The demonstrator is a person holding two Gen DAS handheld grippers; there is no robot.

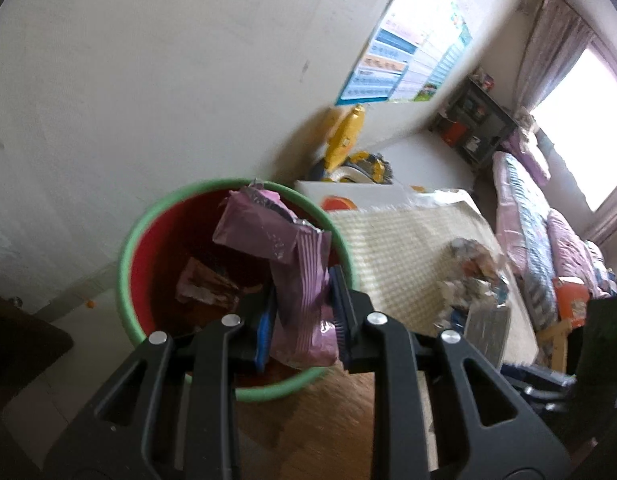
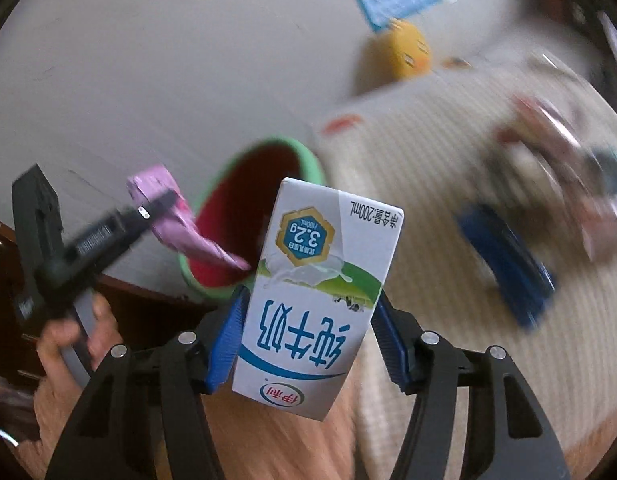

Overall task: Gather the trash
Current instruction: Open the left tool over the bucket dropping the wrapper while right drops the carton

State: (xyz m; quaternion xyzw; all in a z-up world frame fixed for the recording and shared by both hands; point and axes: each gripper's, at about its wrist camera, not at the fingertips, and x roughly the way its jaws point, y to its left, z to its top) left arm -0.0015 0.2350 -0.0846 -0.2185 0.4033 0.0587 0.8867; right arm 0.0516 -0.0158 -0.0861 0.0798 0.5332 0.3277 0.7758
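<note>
Gripped between the left gripper [image 1: 304,316]'s narrowed jaws, a crumpled purple foil wrapper [image 1: 296,276] hangs over the green-rimmed red bin [image 1: 126,240]. Right gripper [image 2: 308,332] clamps a white milk carton [image 2: 312,300] nearby. Next, judging: release wrapper, then carton, into bin.

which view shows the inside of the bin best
The left wrist view: it looks down into the bin, showing its red inside and a wrapper at the bottom. The right wrist view shows the bin blurred and tilted, partly behind the milk carton.
</note>
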